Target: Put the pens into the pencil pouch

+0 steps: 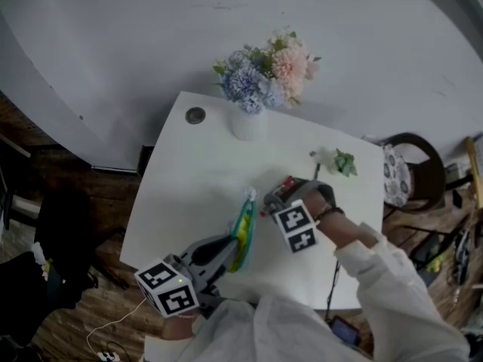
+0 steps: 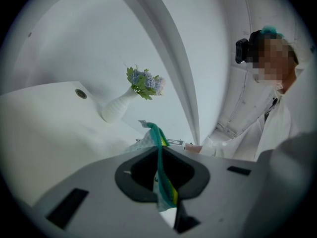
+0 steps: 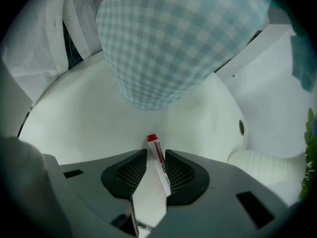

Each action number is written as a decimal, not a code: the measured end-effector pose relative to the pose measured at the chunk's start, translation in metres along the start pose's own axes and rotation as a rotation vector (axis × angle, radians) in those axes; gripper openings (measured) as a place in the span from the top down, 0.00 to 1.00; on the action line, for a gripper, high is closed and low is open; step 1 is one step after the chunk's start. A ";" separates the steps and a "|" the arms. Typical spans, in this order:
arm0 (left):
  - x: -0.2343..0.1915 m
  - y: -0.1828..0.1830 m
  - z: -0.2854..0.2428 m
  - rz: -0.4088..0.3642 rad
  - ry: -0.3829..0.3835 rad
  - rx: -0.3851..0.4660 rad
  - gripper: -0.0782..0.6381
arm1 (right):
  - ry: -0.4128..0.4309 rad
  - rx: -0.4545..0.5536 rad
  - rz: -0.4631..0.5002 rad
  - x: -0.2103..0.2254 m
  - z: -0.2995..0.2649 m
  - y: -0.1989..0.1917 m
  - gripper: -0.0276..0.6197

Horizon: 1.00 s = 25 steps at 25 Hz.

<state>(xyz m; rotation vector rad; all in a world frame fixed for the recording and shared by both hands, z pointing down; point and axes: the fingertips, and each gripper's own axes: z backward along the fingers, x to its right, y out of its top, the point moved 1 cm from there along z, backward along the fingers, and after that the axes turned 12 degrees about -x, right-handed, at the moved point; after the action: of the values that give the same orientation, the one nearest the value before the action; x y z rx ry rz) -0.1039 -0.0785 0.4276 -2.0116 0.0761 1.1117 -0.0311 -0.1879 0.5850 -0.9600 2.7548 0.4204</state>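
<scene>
The pencil pouch (image 1: 244,231), light blue check with a teal and yellow zip edge, hangs above the white table (image 1: 189,194). My left gripper (image 1: 229,249) is shut on its edge. In the left gripper view the pouch's edge (image 2: 159,155) runs straight between the jaws of the left gripper (image 2: 161,171). My right gripper (image 1: 273,200) sits just right of the pouch, shut on a white pen with a red cap (image 3: 159,160). In the right gripper view the right gripper (image 3: 156,163) points at the pouch's check fabric (image 3: 168,43), which fills the top.
A white vase of blue and pink flowers (image 1: 260,78) stands at the table's far side. A small green sprig (image 1: 343,162) lies near the right edge, and a round cable hole (image 1: 195,115) sits at the back left. A dark chair (image 1: 411,168) is to the right.
</scene>
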 end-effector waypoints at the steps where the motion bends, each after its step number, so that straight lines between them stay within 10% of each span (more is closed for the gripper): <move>1: -0.001 0.000 0.000 0.004 0.001 0.002 0.85 | 0.002 -0.004 0.018 -0.001 0.000 0.000 0.79; 12: 0.001 -0.002 0.001 -0.017 0.007 -0.011 0.85 | -0.236 0.056 0.017 0.001 0.019 0.004 0.86; 25: 0.009 -0.011 0.001 -0.120 0.000 -0.054 0.85 | -0.473 0.486 -0.794 0.030 0.127 -0.009 0.86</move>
<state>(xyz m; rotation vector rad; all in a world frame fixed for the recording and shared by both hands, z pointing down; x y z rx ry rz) -0.0947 -0.0678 0.4273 -2.0364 -0.0750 1.0470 -0.0375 -0.1710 0.4556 -1.4493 1.7381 -0.1404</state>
